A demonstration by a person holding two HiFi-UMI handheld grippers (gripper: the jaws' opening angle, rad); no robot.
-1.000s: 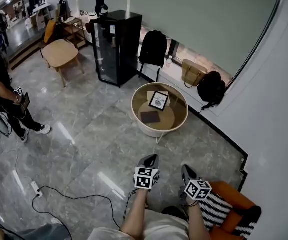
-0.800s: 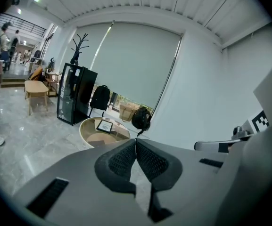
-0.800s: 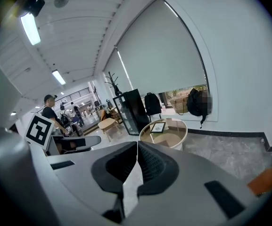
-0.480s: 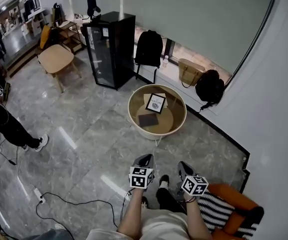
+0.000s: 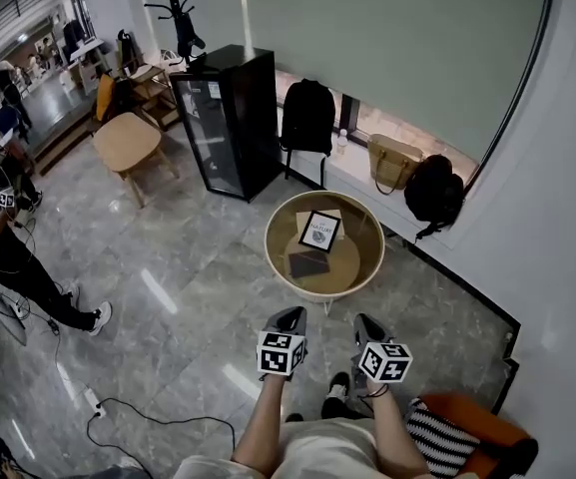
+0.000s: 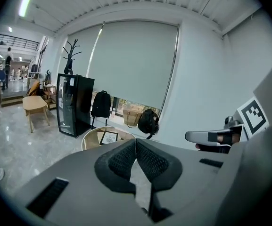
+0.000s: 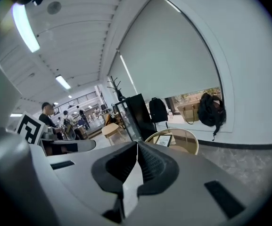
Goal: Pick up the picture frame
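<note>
Picture frame (image 5: pixel 318 230) — one — on round table (image 5: pixel 359 258).

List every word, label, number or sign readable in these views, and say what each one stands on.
No text here can be read.
Picture frame: lettering above a round emblem, too small to read.
Black cabinet: small pale label on the door, blurred.
Cubes on the left tool and right tool: square markers only, no words.
</note>
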